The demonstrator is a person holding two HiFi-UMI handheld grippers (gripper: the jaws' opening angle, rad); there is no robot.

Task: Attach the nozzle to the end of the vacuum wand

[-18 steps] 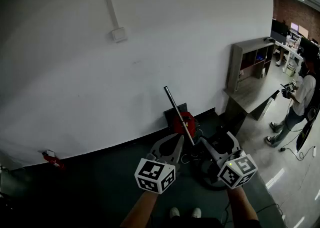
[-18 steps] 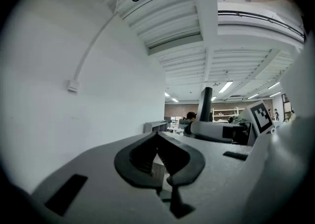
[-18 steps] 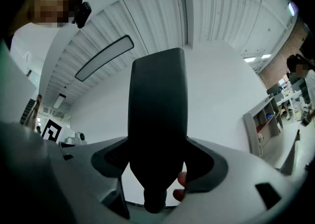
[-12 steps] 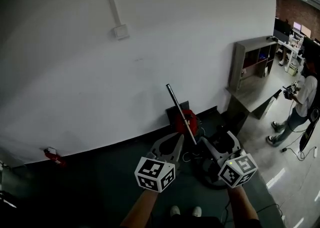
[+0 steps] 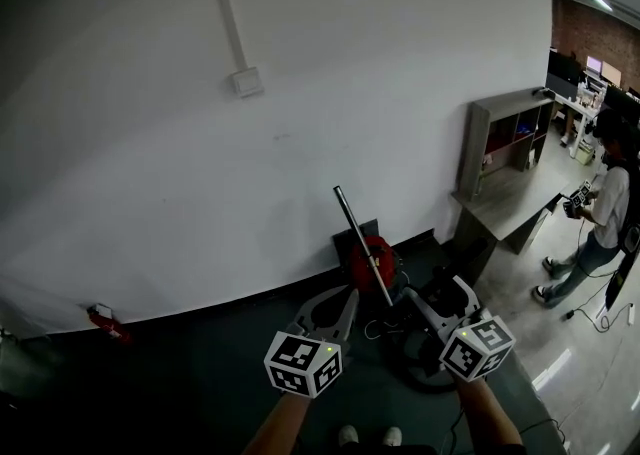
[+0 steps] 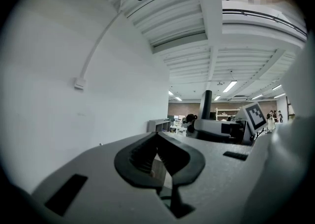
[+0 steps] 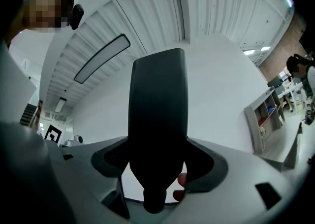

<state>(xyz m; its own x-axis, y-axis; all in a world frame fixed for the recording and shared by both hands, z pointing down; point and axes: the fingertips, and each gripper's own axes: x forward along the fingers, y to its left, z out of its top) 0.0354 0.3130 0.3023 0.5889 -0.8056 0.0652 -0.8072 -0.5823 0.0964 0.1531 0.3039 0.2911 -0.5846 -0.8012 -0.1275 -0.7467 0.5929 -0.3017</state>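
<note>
Right tool (image 5: pixel 435 293) still clamps the nozzle (image 7: pixel 157 119) beside the wand (image 5: pixel 362 243).

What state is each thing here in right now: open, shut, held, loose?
left gripper, shut, empty.
right gripper, shut on the nozzle.
nozzle, gripped between the jaws, not yet on the wand.
vacuum wand, tilted, upper end bare.
ceiling lights, on.
</note>
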